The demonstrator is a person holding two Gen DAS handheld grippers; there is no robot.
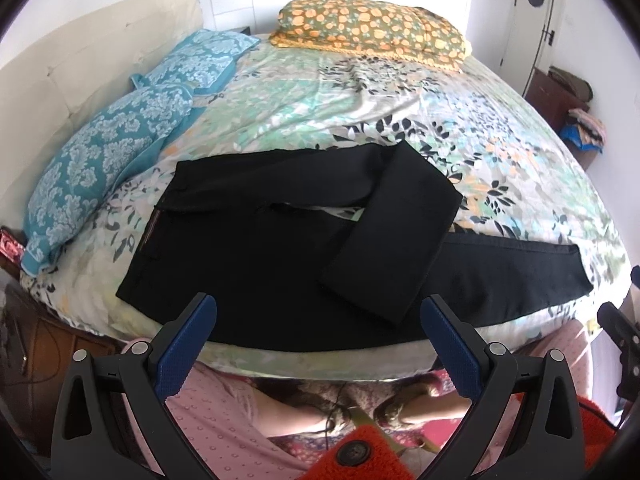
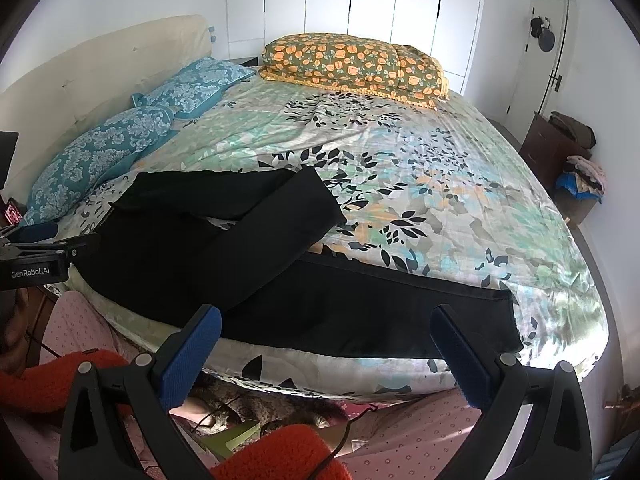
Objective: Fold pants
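Black pants [image 1: 256, 264] lie on the floral bedspread [image 1: 500, 152] just ahead of both grippers; one leg is doubled back across the other, the rest unfolded; left gripper [image 1: 318, 320] and right gripper [image 2: 326, 330] hover spread, holding nothing.

The black fabric pants [image 1: 248, 256] are spread on the floral-printed bedspread [image 1: 500, 160] near its front edge, waistband to the left. One leg is doubled back across the other, which is stretched out rightward. Two blue patterned pillows [image 1: 104, 160] are set behind-left, apparently against the cream padded headboard [image 1: 80, 56]; an orange-flowered folded quilt [image 1: 372, 24] is laid at the far side.
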